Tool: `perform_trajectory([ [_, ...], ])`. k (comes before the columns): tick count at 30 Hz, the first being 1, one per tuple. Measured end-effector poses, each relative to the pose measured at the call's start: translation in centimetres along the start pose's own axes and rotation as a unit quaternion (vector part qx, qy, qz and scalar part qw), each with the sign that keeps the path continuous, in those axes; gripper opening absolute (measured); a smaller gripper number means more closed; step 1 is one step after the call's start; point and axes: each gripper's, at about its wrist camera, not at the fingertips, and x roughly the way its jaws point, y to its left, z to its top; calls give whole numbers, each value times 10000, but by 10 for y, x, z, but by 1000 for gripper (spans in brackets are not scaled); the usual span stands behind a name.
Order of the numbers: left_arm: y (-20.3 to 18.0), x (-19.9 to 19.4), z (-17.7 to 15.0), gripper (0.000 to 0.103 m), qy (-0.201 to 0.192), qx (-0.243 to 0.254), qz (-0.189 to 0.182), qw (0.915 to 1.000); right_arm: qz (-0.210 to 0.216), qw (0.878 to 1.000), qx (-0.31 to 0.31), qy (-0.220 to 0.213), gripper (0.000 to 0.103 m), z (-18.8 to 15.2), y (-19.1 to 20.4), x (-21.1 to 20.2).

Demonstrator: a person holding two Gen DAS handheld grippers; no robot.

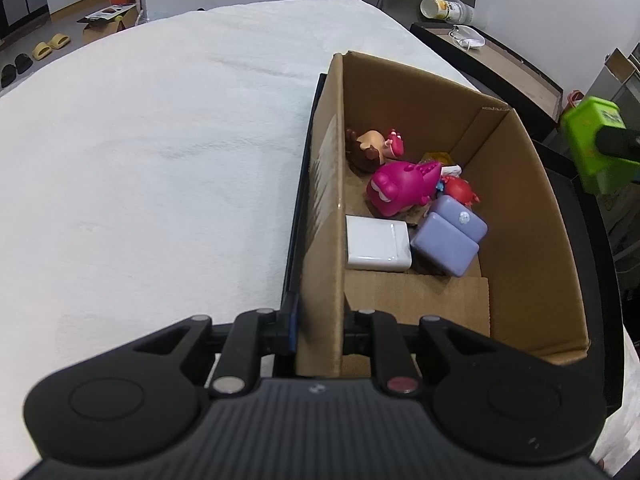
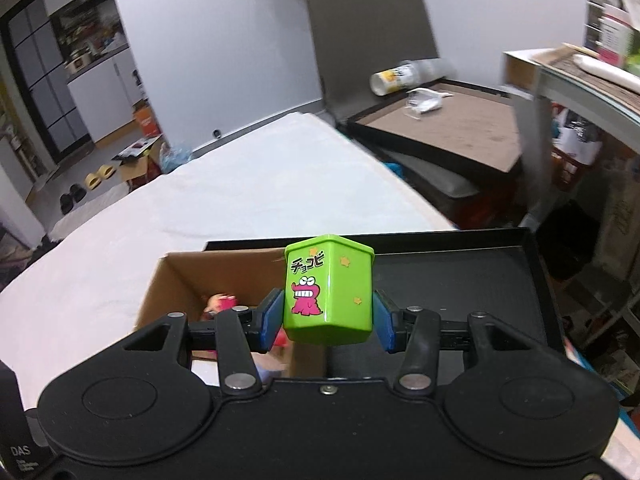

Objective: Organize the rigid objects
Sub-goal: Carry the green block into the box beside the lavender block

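The right gripper [image 2: 327, 320] holds a glossy green plastic box [image 2: 329, 292] between blue pads, above the tray, just right of the cardboard box [image 1: 520, 216]. The left gripper [image 1: 320, 330] pinches the box's near-left corrugated wall.

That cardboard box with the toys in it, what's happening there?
A person is tidying toys into the box with two hand-held grippers. The left gripper is shut on the box's near wall, steadying it. The right gripper is shut on a green toy box, held in the air near the box's open top. Already inside lie a pink dinosaur, a purple case and a white block.
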Motion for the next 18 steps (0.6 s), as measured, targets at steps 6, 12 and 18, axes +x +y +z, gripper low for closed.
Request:
perform_trajectory([
  [6,3,-1,0,17,0,-46,-67,10000,166,9996,-217,100,46,-1,32,10],
  [12,7,-1,-1,17,-12,-122,-130,9998,394,9984,-297,280,47,-4,58,21],
  [18,9,-2,-1,17,-31,-179,-179,9997,532,9959,-300,668,47,-16,73,28],
])
